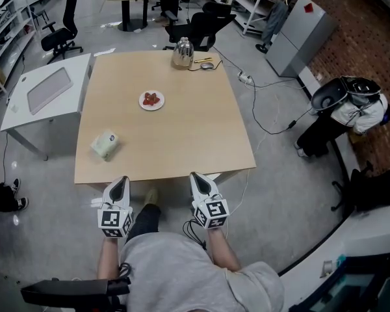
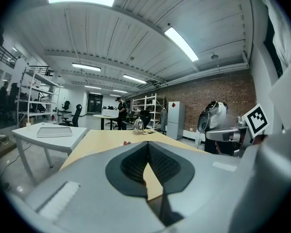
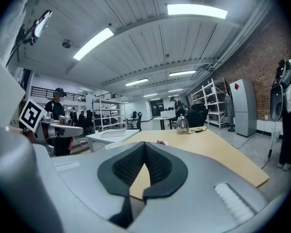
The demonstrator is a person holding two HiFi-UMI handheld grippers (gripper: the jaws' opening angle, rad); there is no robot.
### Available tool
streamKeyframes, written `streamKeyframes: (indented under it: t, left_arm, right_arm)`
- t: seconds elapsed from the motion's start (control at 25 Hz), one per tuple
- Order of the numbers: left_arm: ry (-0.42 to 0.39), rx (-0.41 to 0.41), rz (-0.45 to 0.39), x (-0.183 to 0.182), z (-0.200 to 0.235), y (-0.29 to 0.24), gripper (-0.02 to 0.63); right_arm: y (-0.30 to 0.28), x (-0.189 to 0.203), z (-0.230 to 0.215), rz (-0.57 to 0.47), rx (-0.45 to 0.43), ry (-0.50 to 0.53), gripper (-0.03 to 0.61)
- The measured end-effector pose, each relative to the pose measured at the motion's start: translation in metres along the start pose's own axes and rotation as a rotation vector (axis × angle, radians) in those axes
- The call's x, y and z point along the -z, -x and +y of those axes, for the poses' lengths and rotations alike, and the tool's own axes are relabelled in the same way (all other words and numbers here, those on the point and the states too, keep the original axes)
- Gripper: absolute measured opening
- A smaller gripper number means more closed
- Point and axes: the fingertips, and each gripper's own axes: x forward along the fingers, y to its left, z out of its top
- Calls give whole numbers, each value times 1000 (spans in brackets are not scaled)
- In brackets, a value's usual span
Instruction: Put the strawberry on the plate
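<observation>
At the left of the worktop point(image 1: 201, 129), a pale green packet point(image 1: 104, 144) lies near the front edge. It is well apart from the task's things and looks to play no part in it.

The left gripper point(image 1: 120, 183) hangs just short of the front edge, close to the person's lap. Its fingers point(image 2: 136, 161) are pressed together with nothing between them. This reads as a resting pose, since nothing is within reach.

Further in, near the middle, the plate point(image 1: 151, 107) carries something red that I take to be the strawberry point(image 1: 151, 99). By that reading the fruit is already on the plate and the task looks done, or else not begun with another berry I cannot see.

A kettle point(image 1: 182, 53) stands at the far edge, clear of the working space.

The right gripper point(image 1: 199, 181) matches the left one at the front edge. Its fingers point(image 3: 157, 166) are closed on nothing and point across the worktop toward the plate.
</observation>
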Motion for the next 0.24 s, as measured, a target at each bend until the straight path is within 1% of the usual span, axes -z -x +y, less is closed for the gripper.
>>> streamKeyframes:
  t: [0.24]
  left_arm:
    - [9,-2,3,2,-1,3,20]
  right_arm:
    - [2,0,2,-1,-3,1,6]
